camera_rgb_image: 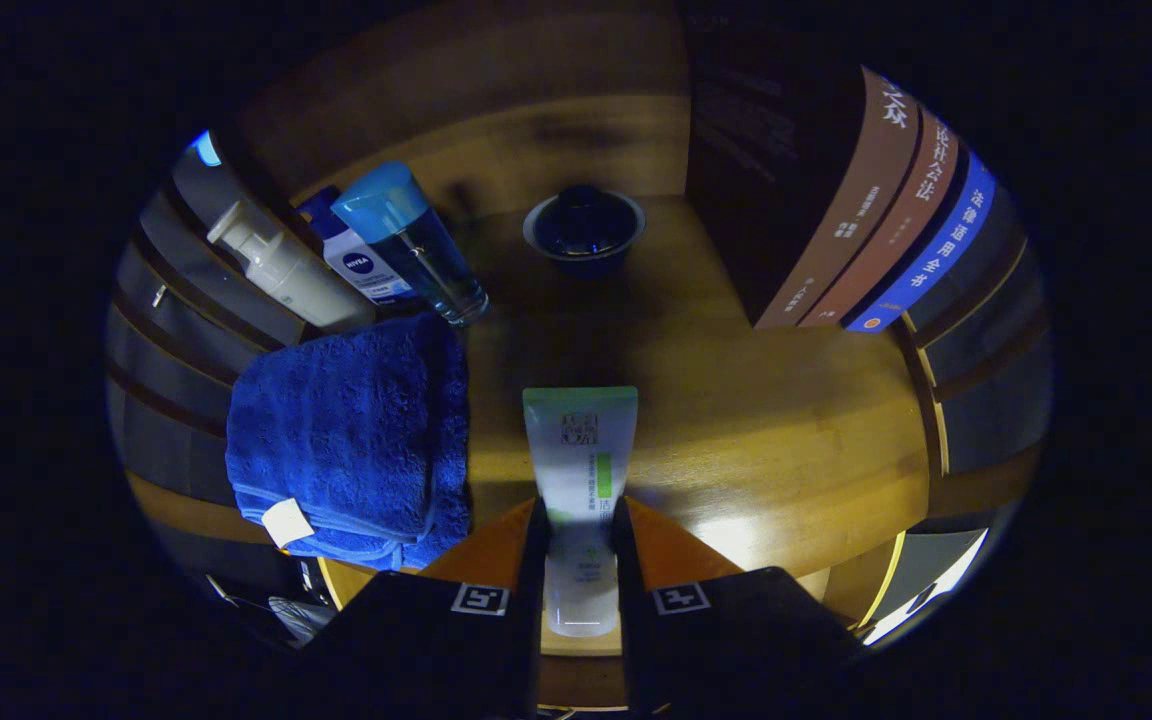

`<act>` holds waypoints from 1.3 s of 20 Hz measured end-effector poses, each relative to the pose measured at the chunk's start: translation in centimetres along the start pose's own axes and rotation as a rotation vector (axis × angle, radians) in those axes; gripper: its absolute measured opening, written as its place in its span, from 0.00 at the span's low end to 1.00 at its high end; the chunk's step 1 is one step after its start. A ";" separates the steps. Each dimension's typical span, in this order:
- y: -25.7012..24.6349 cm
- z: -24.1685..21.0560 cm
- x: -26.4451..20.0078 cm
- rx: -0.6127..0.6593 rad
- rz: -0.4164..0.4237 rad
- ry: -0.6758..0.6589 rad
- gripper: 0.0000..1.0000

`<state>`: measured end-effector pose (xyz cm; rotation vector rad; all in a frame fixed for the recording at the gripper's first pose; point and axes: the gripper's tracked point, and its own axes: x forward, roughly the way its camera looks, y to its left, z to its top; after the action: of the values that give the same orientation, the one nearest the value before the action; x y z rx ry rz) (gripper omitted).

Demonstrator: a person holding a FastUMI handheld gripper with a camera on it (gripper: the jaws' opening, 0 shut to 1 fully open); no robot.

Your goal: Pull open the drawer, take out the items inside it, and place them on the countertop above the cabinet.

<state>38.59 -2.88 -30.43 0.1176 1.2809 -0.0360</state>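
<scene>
tube point(581, 450): smooth white plastic, soft sheen, pinched by both fingers point(536, 540) | fingers: matt black, orange sides | countertop point(786, 430): polished wood, glare patch | towel point(356, 430): blue terry cloth, rough pile | bottles point(406, 245): glossy plastic | bowl point(584, 232): dark glazed | books point(876, 210): matt paper spines

Tube point(579, 455): lying on the bench point(786, 430) between the gripper point(581, 525) jaws, both pressing its sides. Folded towel point(351, 435): lying left of it. Three bottles point(406, 245): leaning behind the towel. Bowl point(584, 232): sitting far centre. Books point(876, 220): standing far right.
</scene>
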 end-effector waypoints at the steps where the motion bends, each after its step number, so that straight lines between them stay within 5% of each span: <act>1: 0.0 0.2 0.0 0.001 0.002 0.008 0.38; 4: 0.7 0.4 0.2 0.031 0.022 -0.011 0.51; 10: 0.8 -0.2 -1.9 -0.007 0.026 -0.054 1.00; 20: 5.0 -3.0 -11.8 -0.169 0.142 -0.422 1.00; 26: 10.9 -9.3 -19.0 -0.191 0.307 -0.678 1.00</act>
<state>25.26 8.24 -14.12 0.1224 0.5751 0.2890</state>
